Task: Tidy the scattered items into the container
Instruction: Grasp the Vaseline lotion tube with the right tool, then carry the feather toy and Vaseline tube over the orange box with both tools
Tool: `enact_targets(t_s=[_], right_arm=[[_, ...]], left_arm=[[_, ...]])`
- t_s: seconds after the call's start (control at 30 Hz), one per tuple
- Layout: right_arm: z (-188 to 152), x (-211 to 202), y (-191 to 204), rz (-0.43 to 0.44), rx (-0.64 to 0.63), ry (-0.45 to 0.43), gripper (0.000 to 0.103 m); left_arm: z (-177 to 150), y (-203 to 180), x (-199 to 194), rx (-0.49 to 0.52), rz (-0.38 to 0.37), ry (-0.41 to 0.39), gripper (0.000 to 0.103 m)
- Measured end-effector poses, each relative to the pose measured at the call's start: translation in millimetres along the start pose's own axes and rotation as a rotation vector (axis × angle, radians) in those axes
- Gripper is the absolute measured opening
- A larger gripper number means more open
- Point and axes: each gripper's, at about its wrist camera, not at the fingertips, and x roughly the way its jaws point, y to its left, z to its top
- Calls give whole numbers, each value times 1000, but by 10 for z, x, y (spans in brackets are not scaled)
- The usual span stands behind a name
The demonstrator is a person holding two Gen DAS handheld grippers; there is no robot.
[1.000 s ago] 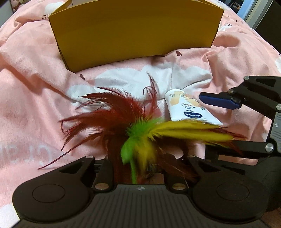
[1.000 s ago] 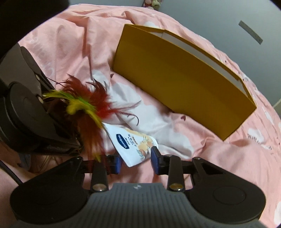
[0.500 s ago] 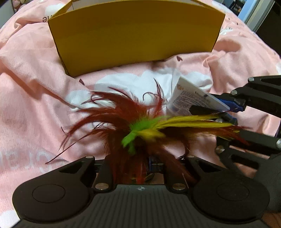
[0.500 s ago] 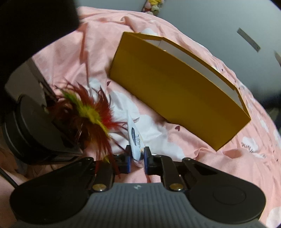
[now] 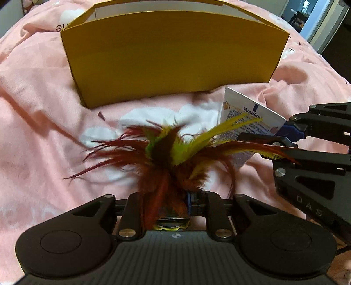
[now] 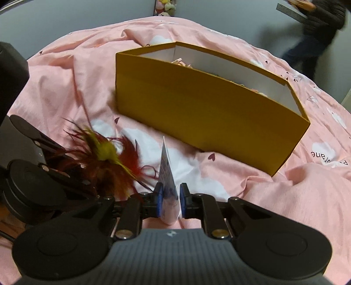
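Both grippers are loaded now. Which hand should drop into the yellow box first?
Right, probably. The right gripper holds the Vaseline tube upright, and its view looks into the yellow box. The left gripper, jaws opening, has the feather toy between them and faces the box's wall.

We are looking across a bed (image 6: 274, 197) lying under a rumpled pink duvet printed with white clouds, a plain grey wall (image 6: 87, 15) standing behind, plush toys (image 6: 164, 7) sitting there.
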Motion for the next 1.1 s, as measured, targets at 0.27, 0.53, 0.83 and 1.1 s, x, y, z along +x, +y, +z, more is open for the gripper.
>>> enact_targets(t_s=[0.27,0.53,0.83,1.1], right_arm=[[17,66,-79,9,28,0,17],[40,16,-161,22,77,3,15],[113,-43,-289,57,153,38,14],[223,-110,-536,116,248,98,14]], left_arm=[[67,35,128,-20,-17,-11,22],[71,-11,22,4,-59,-61,18],[197,-42,-79,-1,-92,-52,16],[476,-146,-241,49,-142,-59,16]])
